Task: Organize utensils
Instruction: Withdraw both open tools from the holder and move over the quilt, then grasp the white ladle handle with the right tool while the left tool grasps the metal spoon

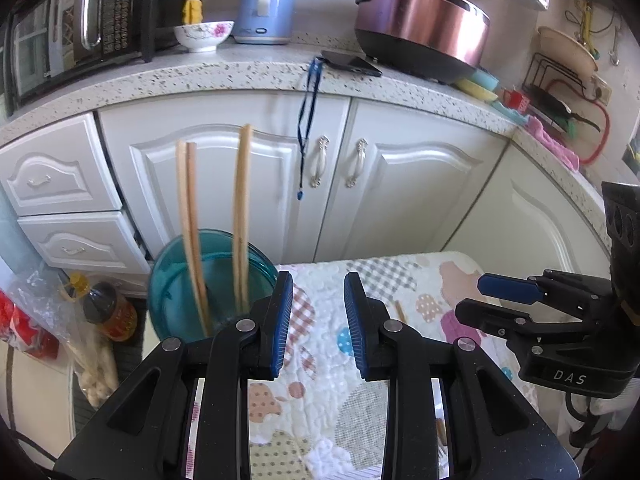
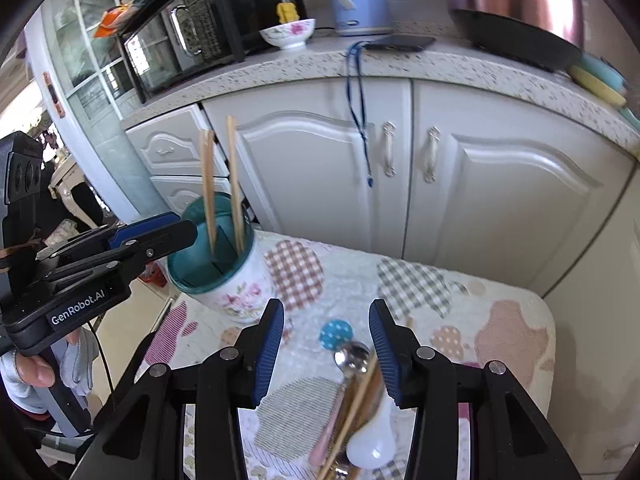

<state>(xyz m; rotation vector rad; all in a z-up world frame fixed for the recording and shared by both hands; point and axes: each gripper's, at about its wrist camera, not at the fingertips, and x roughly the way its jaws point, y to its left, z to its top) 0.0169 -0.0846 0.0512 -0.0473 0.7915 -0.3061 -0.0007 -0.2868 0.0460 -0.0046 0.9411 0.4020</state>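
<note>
A floral utensil holder with a teal inside stands on the quilted table at the left; in the left wrist view its teal rim shows. Several wooden chopsticks stand in it, also seen in the left wrist view. My left gripper is open and empty just right of the holder; it shows in the right wrist view. My right gripper is open above loose utensils: a metal spoon, a chopstick and a white spoon. It shows in the left wrist view.
The table has a patchwork cloth. White cabinets stand behind it under a speckled counter with a microwave, bowl, blue kettle, phone and rice cooker. A bottle and bags sit on the floor at left.
</note>
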